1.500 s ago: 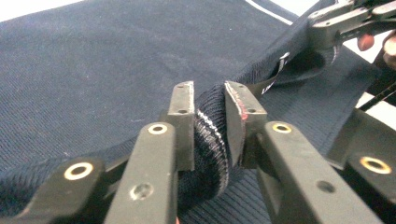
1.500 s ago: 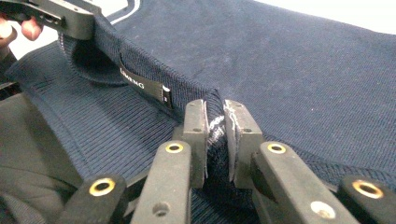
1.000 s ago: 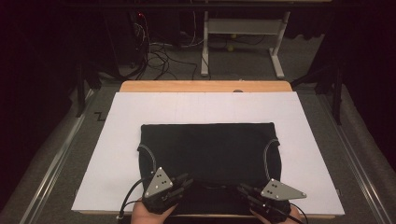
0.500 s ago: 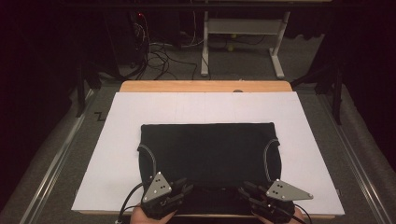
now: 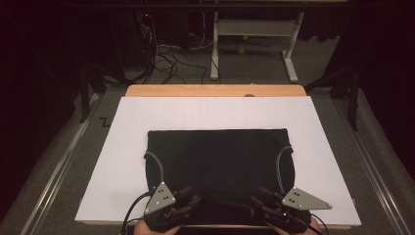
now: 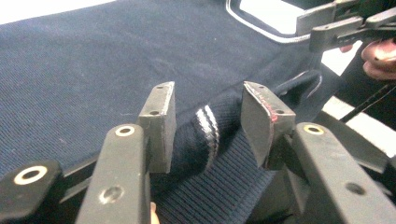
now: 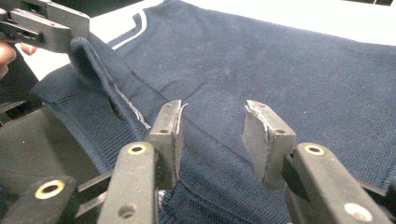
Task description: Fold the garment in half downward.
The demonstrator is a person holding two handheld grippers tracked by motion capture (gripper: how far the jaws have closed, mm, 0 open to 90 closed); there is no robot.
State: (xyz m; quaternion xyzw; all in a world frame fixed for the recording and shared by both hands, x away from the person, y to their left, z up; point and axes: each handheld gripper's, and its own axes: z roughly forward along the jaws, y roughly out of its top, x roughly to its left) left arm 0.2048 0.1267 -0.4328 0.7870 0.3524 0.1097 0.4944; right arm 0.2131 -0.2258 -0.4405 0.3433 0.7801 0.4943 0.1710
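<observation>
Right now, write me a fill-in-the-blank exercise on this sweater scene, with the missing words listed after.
1. The dark navy sweater lies flat on a ____ sheet covering the table.
2. The left gripper has its jaws ____ around a ribbed fold.
3. That fold carries two thin ____ stripes.
4. The right gripper sits at the sweater's ____ edge in the high view.

Missing words: white; open; white; near

A sweater (image 5: 218,156) is spread on a sheet (image 5: 117,161) that is laid over the table (image 5: 215,90). At its near edge, the left gripper (image 5: 193,201) and right gripper (image 5: 257,201) are placed side by side.
</observation>
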